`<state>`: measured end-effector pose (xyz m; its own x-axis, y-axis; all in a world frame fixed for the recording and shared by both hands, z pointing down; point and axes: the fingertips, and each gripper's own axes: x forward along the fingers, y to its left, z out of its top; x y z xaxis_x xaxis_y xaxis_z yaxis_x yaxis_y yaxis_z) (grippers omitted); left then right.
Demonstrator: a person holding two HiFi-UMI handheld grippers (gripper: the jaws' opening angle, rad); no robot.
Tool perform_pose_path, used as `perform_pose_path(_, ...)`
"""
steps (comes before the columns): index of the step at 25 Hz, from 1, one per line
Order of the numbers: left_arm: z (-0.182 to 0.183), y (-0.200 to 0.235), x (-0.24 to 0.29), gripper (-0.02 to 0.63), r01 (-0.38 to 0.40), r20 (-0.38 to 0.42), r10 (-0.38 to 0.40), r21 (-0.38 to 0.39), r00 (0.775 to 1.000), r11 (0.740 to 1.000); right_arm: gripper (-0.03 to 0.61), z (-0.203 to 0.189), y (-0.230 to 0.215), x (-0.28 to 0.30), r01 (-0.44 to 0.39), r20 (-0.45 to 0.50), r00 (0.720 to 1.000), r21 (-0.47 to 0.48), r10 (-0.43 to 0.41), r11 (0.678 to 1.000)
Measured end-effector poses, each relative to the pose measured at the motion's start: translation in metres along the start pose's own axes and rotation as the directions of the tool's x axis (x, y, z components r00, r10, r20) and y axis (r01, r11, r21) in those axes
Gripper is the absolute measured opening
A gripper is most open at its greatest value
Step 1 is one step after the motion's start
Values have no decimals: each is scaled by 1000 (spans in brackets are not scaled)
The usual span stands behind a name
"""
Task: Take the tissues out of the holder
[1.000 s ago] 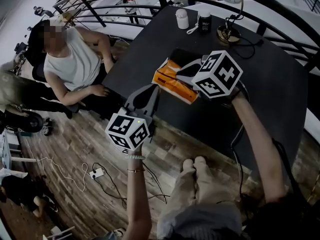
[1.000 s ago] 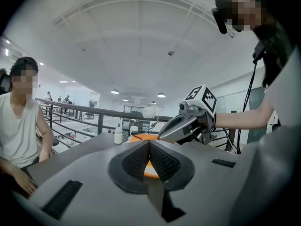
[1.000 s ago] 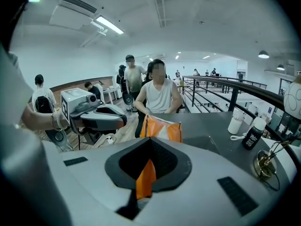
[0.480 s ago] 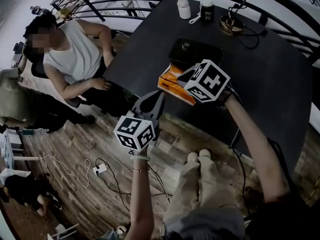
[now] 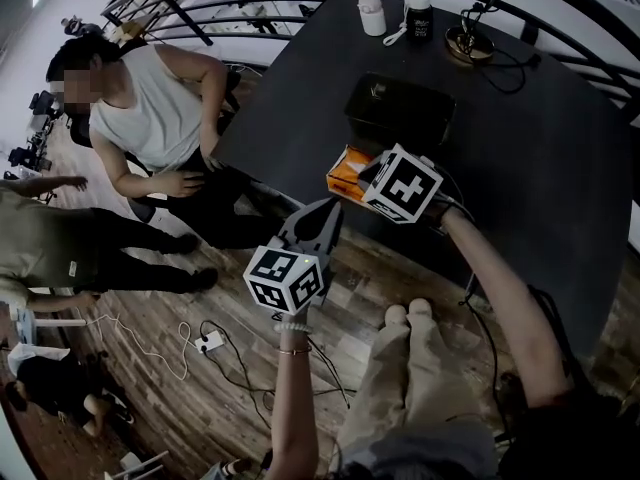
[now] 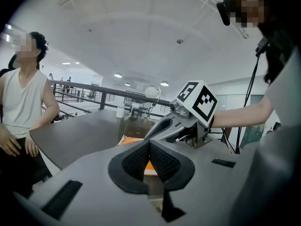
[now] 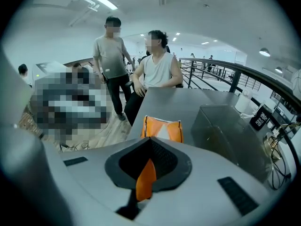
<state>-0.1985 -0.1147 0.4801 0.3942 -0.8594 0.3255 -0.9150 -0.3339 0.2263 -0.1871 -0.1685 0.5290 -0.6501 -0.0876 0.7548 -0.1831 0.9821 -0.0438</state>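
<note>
Two grippers are up by the dark table [image 5: 540, 168]. The right gripper [image 5: 362, 171] is clamped on a flap of the orange tissue pack [image 7: 162, 128], which sits out of the black holder [image 5: 400, 108], just beside it. The left gripper [image 6: 149, 145] has its jaws pressed together on nothing, near the table's edge.

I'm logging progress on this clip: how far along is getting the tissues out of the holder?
Mostly done, it seems: the orange tissue pack is outside the dark holder, beside it near the table's edge. In hand: the right gripper is shut on an orange edge of the pack. The left gripper is shut and empty, away from the table. Probably left: releasing the pack.
</note>
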Motion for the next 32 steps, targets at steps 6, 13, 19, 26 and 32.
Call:
perform_pose_path(6, -8, 5, -1, 8, -3, -7, 3, -13, 1000, 1000, 14, -5, 2, 12, -3, 9, 1000, 45, 2, 999)
perform_pose_path(13, -13, 10, 1, 8, -4, -8, 4, -27, 1000, 1000, 15, -8, -2, 16, -13, 19, 1000, 106, 11, 994)
perform_pose_path(19, -14, 9, -3, 8, 7, -1, -7, -38, 1000, 999, 17, -8, 5, 17, -12, 34, 999, 127, 7, 992)
perform_pose_path(26, -7, 8, -1, 8, 11, 22, -10, -42, 1000, 999, 72, 0, 1, 8, 14, 90, 996, 158, -29, 987)
perform_pose_path(32, 14, 9, -7, 8, 5, 67, -3, -35, 998, 999, 72, 16, 1, -12, -10, 194, 980, 231, -36, 973)
